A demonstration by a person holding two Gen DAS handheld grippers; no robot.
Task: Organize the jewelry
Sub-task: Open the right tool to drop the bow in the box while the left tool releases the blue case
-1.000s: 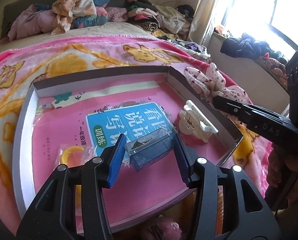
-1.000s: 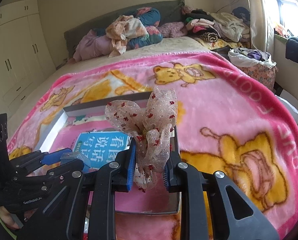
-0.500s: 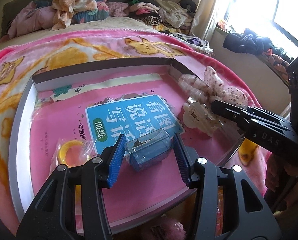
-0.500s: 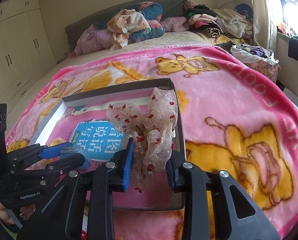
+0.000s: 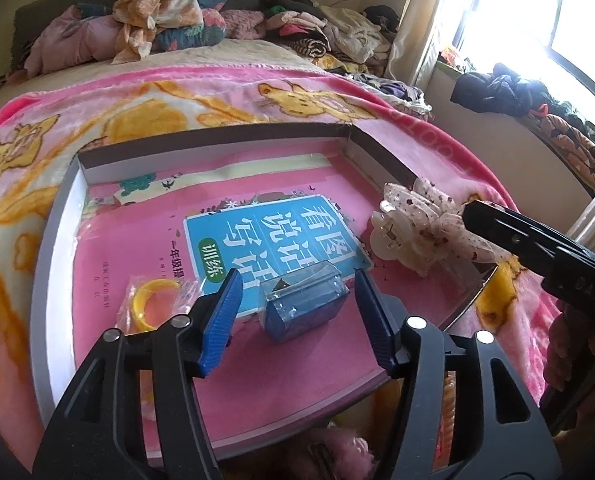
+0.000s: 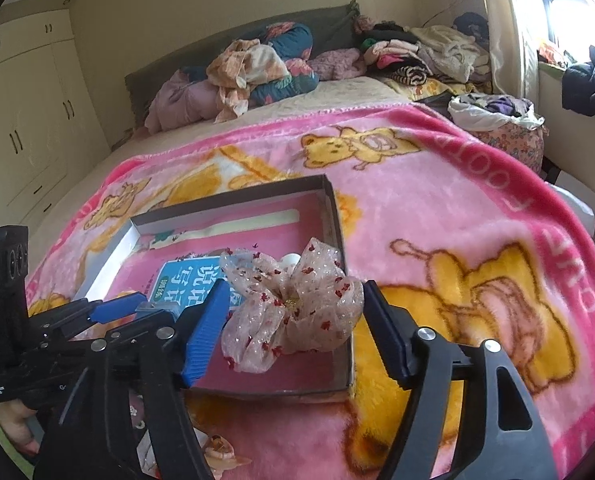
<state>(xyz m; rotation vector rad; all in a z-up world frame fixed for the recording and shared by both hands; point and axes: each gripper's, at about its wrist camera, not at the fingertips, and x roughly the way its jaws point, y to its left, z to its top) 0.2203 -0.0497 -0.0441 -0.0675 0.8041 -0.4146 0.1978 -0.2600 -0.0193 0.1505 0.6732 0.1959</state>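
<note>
The blue book (image 5: 273, 240) in the grey box (image 5: 53, 248) bore large white Chinese characters. The left gripper (image 5: 297, 316) had just opened, its blue pads apart from the small blue case (image 5: 303, 306) between them. The right gripper (image 6: 293, 320) had likewise spread wide, releasing the spotted bow (image 6: 289, 308) beside a white hair clip (image 5: 393, 236). A yellow ring (image 5: 149, 304) lay bagged nearby.

Both jaw sets have just been opening: the left gripper (image 5: 297, 312) and right gripper (image 6: 293, 320) stand spread, pads apparently clear, both angled downward, side by side.
</note>
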